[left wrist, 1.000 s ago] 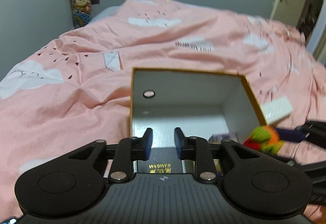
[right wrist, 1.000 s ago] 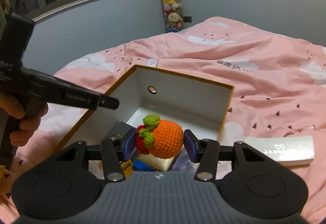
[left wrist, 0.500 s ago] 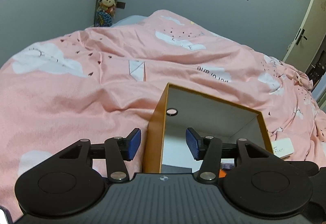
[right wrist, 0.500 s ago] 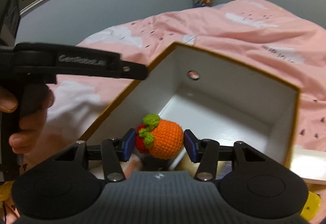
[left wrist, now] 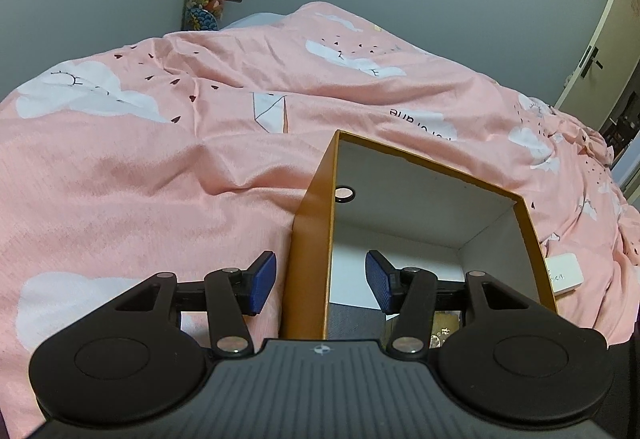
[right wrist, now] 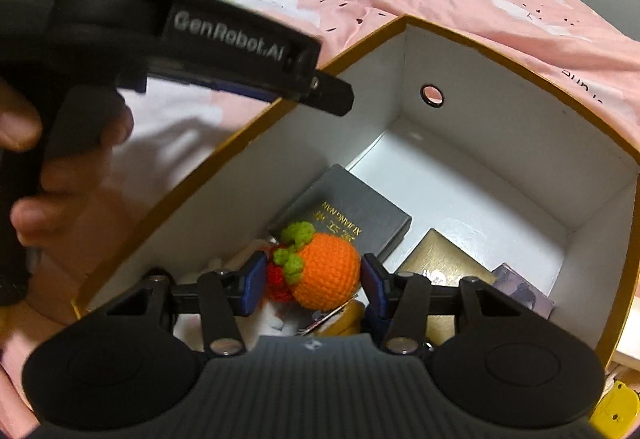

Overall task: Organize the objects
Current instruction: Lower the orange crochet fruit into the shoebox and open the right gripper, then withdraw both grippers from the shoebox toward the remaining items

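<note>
The right gripper (right wrist: 314, 285) is clamped about halfway closed on a crocheted orange toy (right wrist: 326, 271), one blue pad pressing on each side. The toy hangs inside the mouth of the open box (right wrist: 404, 51), above its near end. Its long axis runs crosswise between the pads, the green leafy top and red bit toward the left pad and the round orange body toward the right one.

Beneath the toy, on the box's white floor, lies a dark grey case (right wrist: 352, 217) with gold lettering, its long axis slanting toward the box's far left wall. Right of it lie a gold card (right wrist: 442, 259) and a small purple packet (right wrist: 520, 289).

The left gripper (left wrist: 316, 281) straddles the box's left wall, one pad outside, one inside, neither touching it; its jaws are opening.

The box sits on a pink duvet (left wrist: 140, 167). Just beyond its right wall lies a white slab (left wrist: 564, 273).
</note>
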Motion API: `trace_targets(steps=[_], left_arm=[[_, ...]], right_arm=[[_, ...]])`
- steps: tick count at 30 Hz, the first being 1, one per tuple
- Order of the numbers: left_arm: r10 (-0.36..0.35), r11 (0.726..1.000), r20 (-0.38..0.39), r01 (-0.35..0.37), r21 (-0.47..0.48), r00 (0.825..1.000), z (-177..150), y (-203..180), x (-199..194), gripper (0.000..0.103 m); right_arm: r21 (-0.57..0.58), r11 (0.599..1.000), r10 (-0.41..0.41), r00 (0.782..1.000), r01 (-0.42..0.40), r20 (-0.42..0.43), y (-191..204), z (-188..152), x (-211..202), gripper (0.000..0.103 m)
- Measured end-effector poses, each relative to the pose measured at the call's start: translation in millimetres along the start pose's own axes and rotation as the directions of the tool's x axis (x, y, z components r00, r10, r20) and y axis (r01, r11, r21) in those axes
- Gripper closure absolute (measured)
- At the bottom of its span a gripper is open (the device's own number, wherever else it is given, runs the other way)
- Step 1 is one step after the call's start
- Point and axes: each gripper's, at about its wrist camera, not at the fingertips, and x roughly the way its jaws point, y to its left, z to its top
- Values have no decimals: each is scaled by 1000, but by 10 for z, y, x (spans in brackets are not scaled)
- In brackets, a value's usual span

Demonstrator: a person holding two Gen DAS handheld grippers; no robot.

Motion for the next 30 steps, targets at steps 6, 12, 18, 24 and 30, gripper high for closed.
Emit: trace_targets(steps=[6,12,18,24,30], left_arm=[[4,999,-5,-4,35,1000,7,-89,-42,33],[9,994,29,-12,108,1000,22,-288,-225,17],[-31,988,59,21,156,998,-1,-543,-436,11],[-93,964,69,72,257,993,-42,-882,-589,11],[-162,893,25,136,428,986,-97,-1430,-559,12]], right_arm=[[20,1000,4,1000,-4,6,-30,-3,-32,48],[25,999,-38,996,36,78,-5,-33,-334,36],[85,990,-128,972,114,196,-73,-282,-944,24],[221,946,-294,917,238,268,-298,-690,-1500,17],[409,836,-489,834,366,255,-721,-1042,-1804,14]])
